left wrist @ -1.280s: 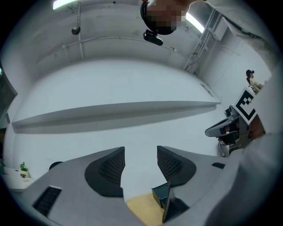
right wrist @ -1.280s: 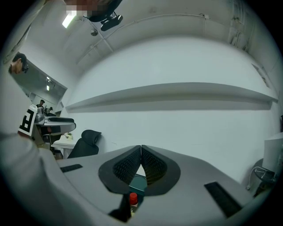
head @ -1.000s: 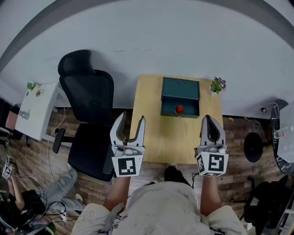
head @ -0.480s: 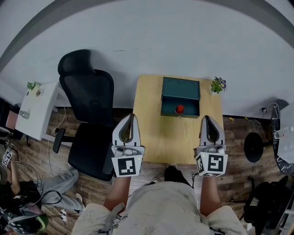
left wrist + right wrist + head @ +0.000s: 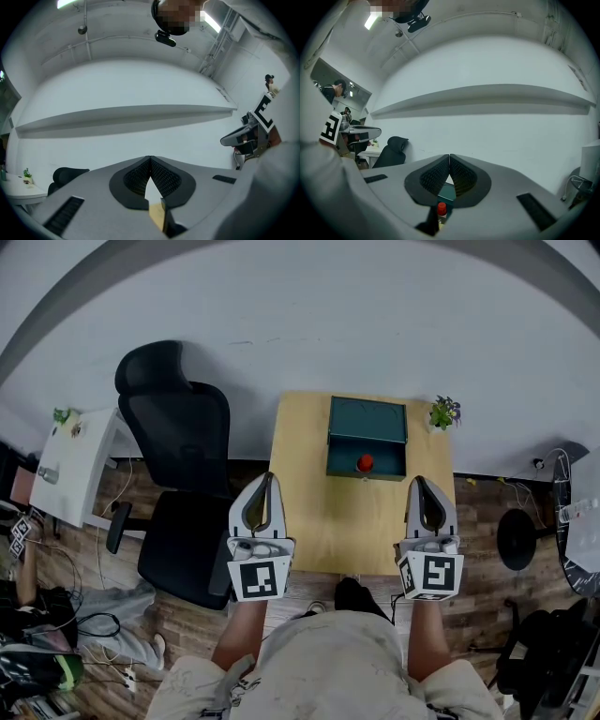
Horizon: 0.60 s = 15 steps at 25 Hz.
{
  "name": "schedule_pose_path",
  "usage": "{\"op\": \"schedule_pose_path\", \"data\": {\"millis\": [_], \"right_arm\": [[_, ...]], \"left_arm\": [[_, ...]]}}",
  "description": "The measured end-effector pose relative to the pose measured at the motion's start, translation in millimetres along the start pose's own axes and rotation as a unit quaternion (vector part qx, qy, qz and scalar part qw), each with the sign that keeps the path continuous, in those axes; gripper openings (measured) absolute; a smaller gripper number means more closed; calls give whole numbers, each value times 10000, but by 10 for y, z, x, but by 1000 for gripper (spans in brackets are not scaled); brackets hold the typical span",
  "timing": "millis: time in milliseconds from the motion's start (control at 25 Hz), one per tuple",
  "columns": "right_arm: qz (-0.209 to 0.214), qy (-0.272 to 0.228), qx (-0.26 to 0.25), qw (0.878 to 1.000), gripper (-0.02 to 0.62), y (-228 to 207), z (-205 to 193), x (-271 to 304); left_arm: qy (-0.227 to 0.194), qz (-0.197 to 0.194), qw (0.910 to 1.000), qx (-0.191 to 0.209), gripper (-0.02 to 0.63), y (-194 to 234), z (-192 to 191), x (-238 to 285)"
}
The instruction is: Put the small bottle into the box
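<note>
the red-capped bottle (image 5: 365, 463) stands upright on the table (image 5: 309, 521), at the near side of the teal box (image 5: 367, 423); whether it touches the box i cannot tell. the left gripper (image 5: 269, 478) hangs over the table's near left edge; its jaws have just been closing and now meet tip to tip, nothing between them. the right gripper (image 5: 419, 481) hangs over the near right side, well short of the bottle, jaws pressed together and empty. a plant (image 5: 442, 413) sits at the far right corner. a chair (image 5: 178, 456) stands left of the table.
</note>
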State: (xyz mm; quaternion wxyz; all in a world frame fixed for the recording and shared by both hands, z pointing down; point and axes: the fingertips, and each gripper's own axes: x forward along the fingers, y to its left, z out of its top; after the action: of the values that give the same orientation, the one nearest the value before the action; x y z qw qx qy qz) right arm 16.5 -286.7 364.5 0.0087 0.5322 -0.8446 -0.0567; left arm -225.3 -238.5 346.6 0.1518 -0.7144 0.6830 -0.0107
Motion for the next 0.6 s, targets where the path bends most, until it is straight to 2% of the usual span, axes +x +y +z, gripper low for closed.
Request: {"op": "schedule_pose_path", "data": {"millis": [600], "right_arm": [[199, 117, -82, 9997, 17, 92, -89, 57]], "left_arm": [[196, -52, 9998, -11, 8, -33, -110, 50]]}}
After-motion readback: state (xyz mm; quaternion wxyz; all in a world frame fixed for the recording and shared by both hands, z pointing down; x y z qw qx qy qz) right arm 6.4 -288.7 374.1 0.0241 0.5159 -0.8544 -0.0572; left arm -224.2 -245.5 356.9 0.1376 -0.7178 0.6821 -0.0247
